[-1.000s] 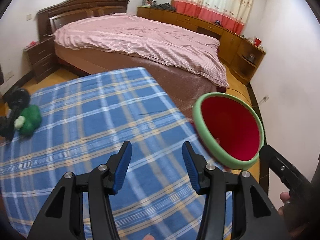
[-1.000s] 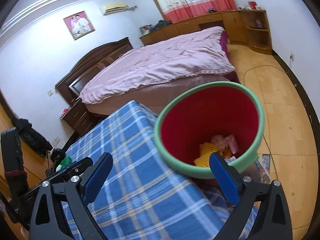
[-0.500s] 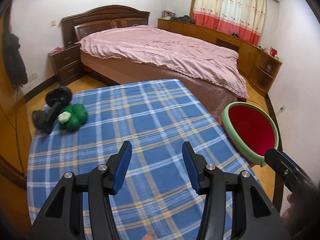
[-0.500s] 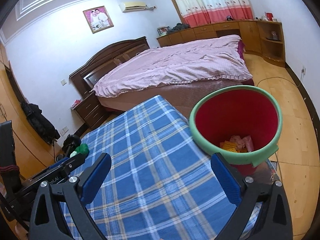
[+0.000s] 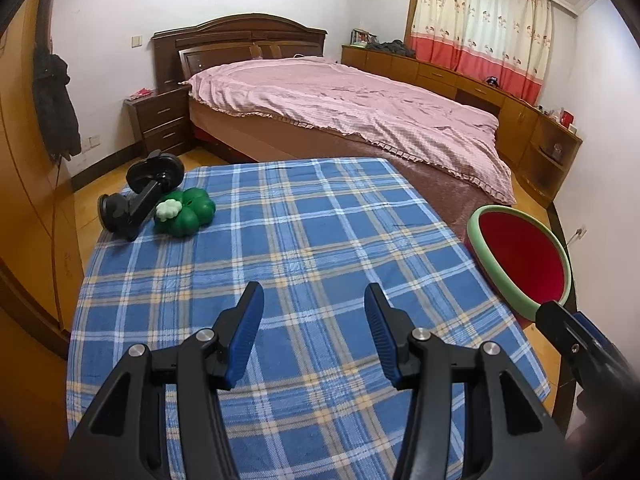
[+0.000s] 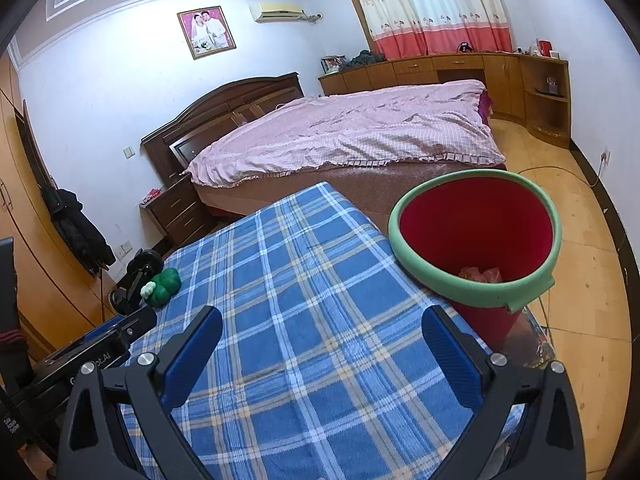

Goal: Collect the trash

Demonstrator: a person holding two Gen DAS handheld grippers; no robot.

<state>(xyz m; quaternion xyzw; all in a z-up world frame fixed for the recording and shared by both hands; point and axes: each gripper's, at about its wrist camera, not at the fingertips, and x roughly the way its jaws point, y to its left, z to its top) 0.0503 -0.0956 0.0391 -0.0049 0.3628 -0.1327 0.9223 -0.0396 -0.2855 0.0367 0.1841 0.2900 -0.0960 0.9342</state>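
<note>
One bed [image 5: 360, 120] filled the room far ahead of both tools, and one worktop [image 5: 304, 264] under a blue plaid cloth lay directly beneath them. Over the last second both views had pulled back and up: the red bin with a green rim [image 6: 476, 240], which had been close in front of the right hand-held gripper [image 6: 322, 354], now stood further ahead and to its right, just off the worktop's edge, with crumpled pink trash [image 6: 482, 274] showing at its bottom. That retreat suggested a drop had been finished and no loose trash was left on the cloth. The left hand-held gripper [image 5: 312, 334] had its fingers apart and empty; the right one was likewise spread wide, gripping nothing. Far ahead and left of the left tool sat one black suction mount [image 5: 140, 196] touching one green toy [image 5: 186, 216], probably not trash
</note>
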